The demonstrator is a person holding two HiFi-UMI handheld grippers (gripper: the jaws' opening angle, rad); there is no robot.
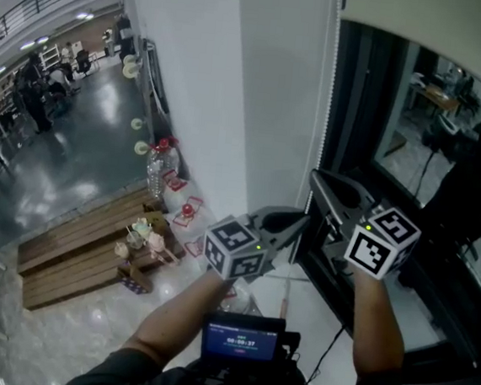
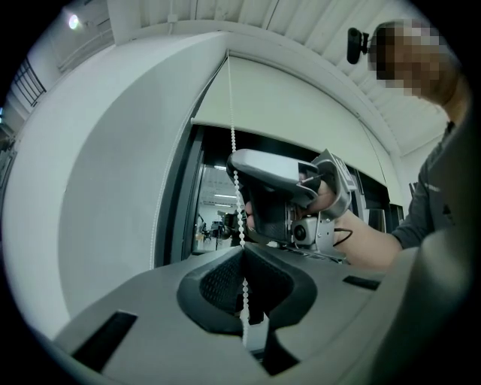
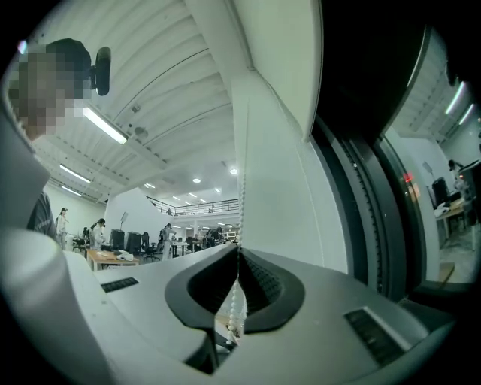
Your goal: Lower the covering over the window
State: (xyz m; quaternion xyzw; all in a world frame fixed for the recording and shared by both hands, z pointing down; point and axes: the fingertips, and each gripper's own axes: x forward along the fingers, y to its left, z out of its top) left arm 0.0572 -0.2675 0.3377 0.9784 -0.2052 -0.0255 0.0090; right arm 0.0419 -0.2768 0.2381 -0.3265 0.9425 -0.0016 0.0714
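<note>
Bead chain hangs straight down from the left end of the cream blind. The blind covers only the top strip of the window, and the dark glass below it is bare.

The left gripper has its jaws together on the chain. The beads run in between the ribbed pads from above and come out again underneath. The right gripper is also pinched shut on the same chain, with the beads caught between its pads and rising above them alongside the blind's edge.

From the left gripper view, the right gripper sits just above the left one on the chain, with a hand wrapped round its handle. From the head view, both grippers reach towards the left side of the black window frame, next to the white wall. Their marker cubes lie close side by side.

Far below on the shiny floor are wooden pallets and a large water bottle. A small lit screen sits near the person's chest.
</note>
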